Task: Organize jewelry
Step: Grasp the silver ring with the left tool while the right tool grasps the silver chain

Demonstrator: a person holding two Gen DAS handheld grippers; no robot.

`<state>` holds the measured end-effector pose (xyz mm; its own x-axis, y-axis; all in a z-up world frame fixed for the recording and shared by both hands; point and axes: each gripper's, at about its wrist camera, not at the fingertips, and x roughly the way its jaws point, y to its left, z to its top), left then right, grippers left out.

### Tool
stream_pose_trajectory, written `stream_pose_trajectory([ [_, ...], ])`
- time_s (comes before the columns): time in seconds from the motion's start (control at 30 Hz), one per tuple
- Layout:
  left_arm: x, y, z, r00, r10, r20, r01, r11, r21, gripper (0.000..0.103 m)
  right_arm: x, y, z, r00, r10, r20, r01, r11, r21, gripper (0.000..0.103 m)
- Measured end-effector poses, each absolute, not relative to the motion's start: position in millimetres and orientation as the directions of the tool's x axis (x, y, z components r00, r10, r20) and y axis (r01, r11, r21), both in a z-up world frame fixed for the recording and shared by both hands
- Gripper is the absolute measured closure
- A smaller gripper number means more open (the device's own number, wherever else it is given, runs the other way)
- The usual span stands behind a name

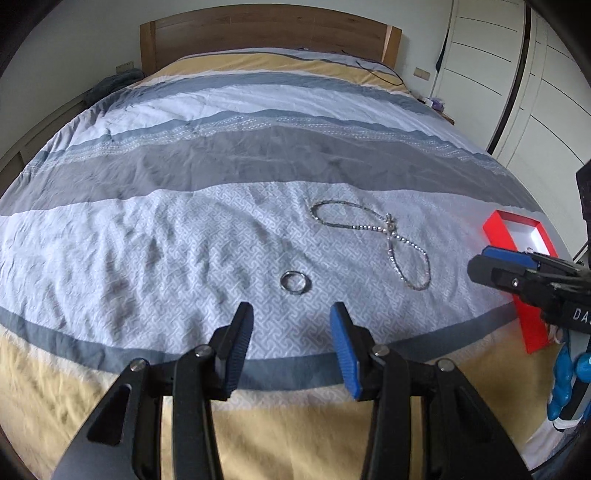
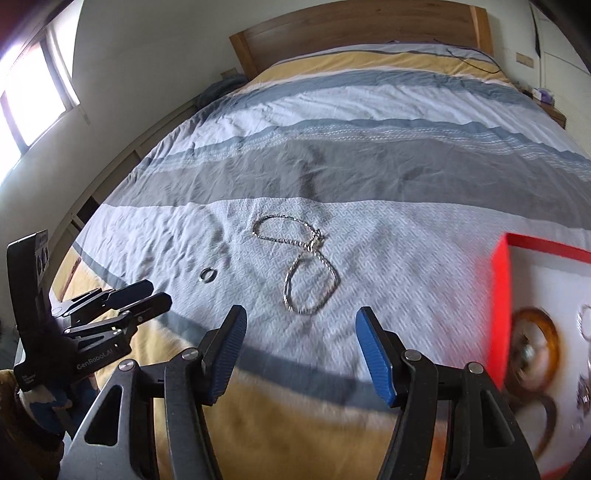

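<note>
A wide bed (image 1: 258,155) fills both views, spread with a cover banded in grey, white and yellow, and a wooden headboard (image 1: 269,33) stands at its far end. Everything else is placed against the pale patterned band of that cover nearest the foot of the bed.

At the right end of that band sits a red box (image 2: 499,291) with a white inside; it holds an amber ring-shaped piece (image 2: 535,347) and some small silvery items (too blurred in the right wrist view to name).

Near the middle of the band lies a silver necklace (image 1: 373,240), twisted into a figure of eight and flat on the cloth, well apart from the box. A small silver ring (image 1: 295,283) lies on the same band, to the left of the necklace and nearer the foot of the bed, not touching it.

The left gripper (image 1: 291,332) hangs over the band's near edge, its fingers partly spread with nothing between them, the ring just beyond its tips. The right gripper (image 2: 301,334) is likewise over that edge, its fingers parted and empty, the lower loop of the necklace just ahead. Neither gripper touches any jewelry.
</note>
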<state>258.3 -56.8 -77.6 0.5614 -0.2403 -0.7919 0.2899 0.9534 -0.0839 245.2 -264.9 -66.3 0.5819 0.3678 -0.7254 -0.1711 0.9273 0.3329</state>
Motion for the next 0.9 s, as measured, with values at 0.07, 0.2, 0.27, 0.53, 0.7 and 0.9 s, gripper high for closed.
stream_pose_trajectory([
  [0.07,268.1,-60.7,-86.9,0.554,-0.239,-0.798,0.297,0.952,-0.079,0.062,260.8,-259.8,-74.6,0.576,0.377,-0.726,-0.180,0.924,0.337,0.042],
  [0.2,283.2,-68.6,-101.1,0.542,-0.241,-0.805,0.310,0.948,-0.074,0.065,288.5,-247.4,-92.2,0.551,0.377,-0.744,-0.196,0.926,0.324,0.042],
  [0.27,286.4,-71.4,-105.5,0.541,-0.241,-0.806,0.317,0.946,-0.070,0.070,297.8,-243.0,-98.5,0.542,0.368,-0.755,-0.201,0.930,0.309,0.044],
  [0.53,296.1,-69.8,-118.3,0.546,-0.233,-0.805,0.316,0.947,-0.060,0.084,323.3,-230.5,-120.4,0.511,0.347,-0.786,-0.224,0.937,0.268,0.055],
  [0.7,294.5,-71.0,-120.6,0.559,-0.222,-0.798,0.320,0.947,-0.039,0.084,329.1,-221.4,-129.3,0.500,0.316,-0.806,-0.255,0.943,0.212,0.066],
  [0.9,291.1,-71.6,-116.5,0.572,-0.225,-0.789,0.319,0.947,-0.039,0.084,326.0,-239.8,-131.5,0.511,0.338,-0.790,-0.216,0.941,0.262,0.097],
])
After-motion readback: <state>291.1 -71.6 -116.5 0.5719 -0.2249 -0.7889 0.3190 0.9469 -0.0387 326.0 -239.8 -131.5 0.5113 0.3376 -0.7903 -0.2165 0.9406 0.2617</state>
